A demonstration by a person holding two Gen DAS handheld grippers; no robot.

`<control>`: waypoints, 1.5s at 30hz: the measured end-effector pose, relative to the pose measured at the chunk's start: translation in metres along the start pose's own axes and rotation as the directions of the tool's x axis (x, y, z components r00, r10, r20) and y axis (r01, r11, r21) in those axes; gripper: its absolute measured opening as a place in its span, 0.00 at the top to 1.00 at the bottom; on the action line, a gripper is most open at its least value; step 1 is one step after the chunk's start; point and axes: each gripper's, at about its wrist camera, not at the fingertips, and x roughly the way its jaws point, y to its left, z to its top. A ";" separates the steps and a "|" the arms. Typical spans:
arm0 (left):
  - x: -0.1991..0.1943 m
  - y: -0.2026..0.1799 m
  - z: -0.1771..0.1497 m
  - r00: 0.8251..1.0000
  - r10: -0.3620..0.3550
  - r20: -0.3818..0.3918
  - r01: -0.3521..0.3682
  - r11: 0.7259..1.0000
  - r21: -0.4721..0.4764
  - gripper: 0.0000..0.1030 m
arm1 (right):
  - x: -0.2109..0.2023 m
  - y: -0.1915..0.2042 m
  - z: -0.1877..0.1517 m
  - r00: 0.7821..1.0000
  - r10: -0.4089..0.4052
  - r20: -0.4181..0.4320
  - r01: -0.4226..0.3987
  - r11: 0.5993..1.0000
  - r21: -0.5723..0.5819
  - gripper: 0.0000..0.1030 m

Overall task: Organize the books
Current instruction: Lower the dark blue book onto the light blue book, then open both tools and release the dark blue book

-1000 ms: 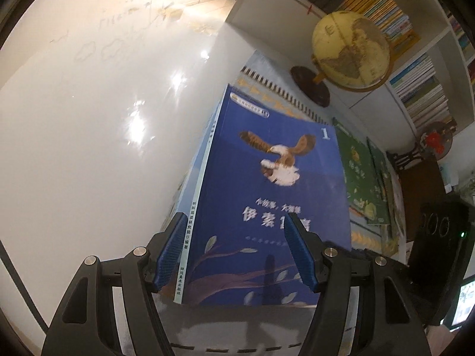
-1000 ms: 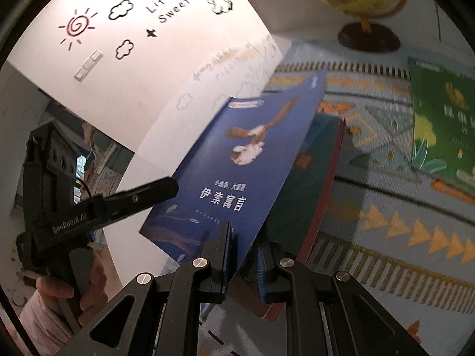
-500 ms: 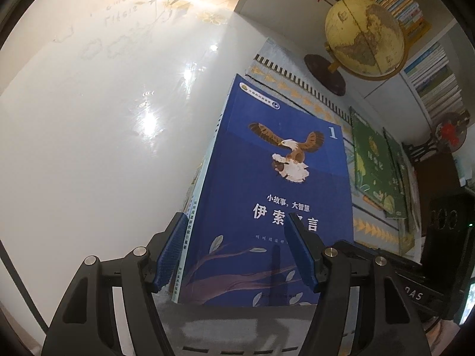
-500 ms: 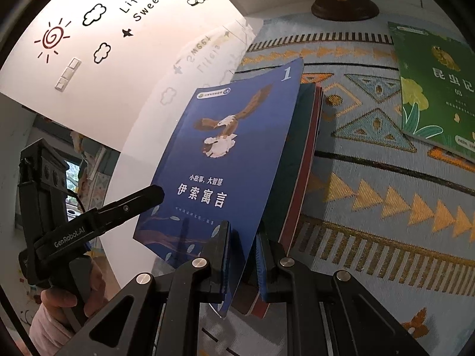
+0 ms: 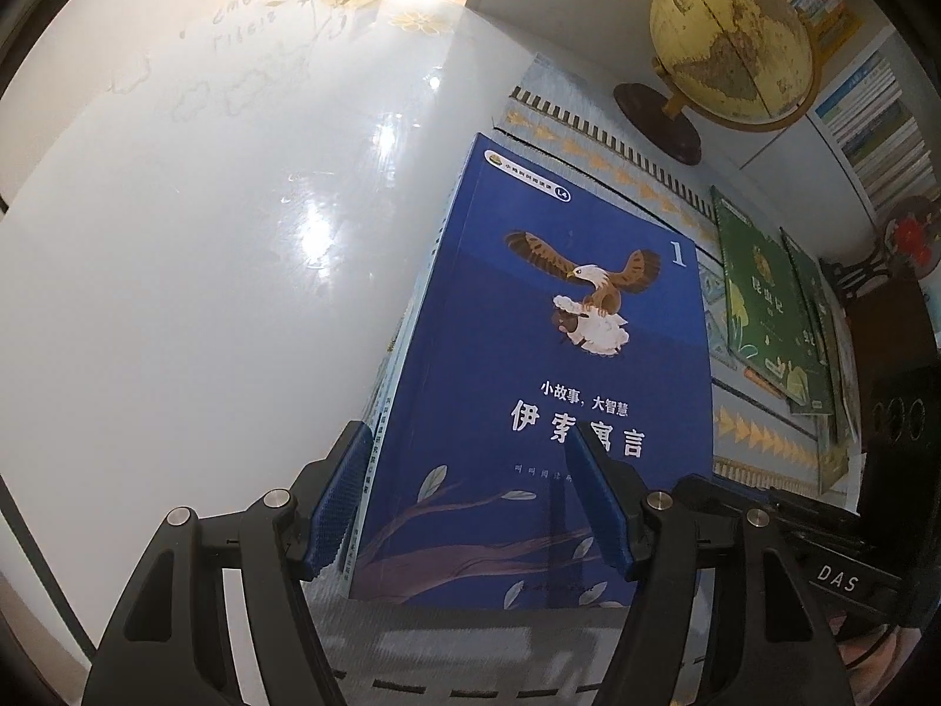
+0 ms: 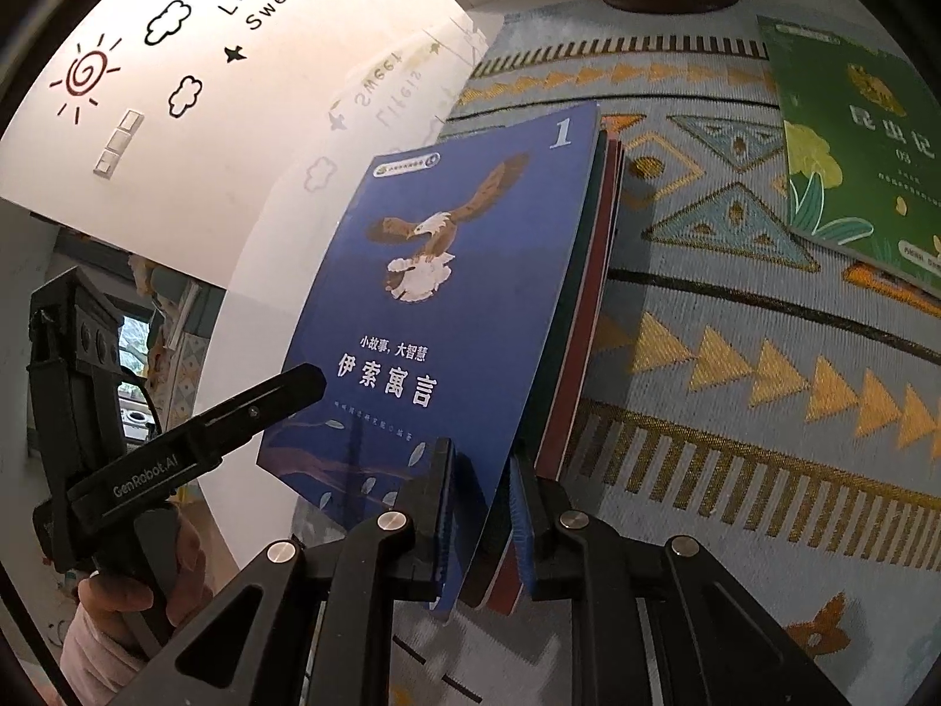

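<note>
Right claw (image 6: 481,506) pinches my stack of books (image 6: 579,317) under the blue book (image 6: 447,294); left claw (image 5: 464,500) hangs open above its cover.

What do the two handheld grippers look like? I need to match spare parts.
Both grippers, left and right, have black angular linkage arms with silver pivot bolts and blue ribbed pads. Seen from the right wrist, the left unit is a black pistol-grip body printed "GenRobot.AI", with a thin black cable behind it. The hand gripping it shows a pale pinkish cuff.
</note>
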 end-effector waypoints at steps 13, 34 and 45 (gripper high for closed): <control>-0.014 -0.011 -0.003 0.997 0.080 0.024 -0.080 0.997 0.005 0.35 | -0.017 -0.007 0.009 1.000 -0.003 0.013 0.003 1.000 0.012 0.83; -0.094 -0.136 -0.013 0.974 0.105 0.202 -0.151 0.962 0.228 0.32 | -0.157 -0.037 -0.017 0.959 -0.124 0.255 0.144 0.988 -0.063 0.83; -0.099 -0.237 -0.030 0.972 -0.001 0.233 -0.106 0.889 0.446 0.31 | -0.264 -0.075 -0.076 0.888 -0.209 0.411 0.209 0.977 0.045 0.79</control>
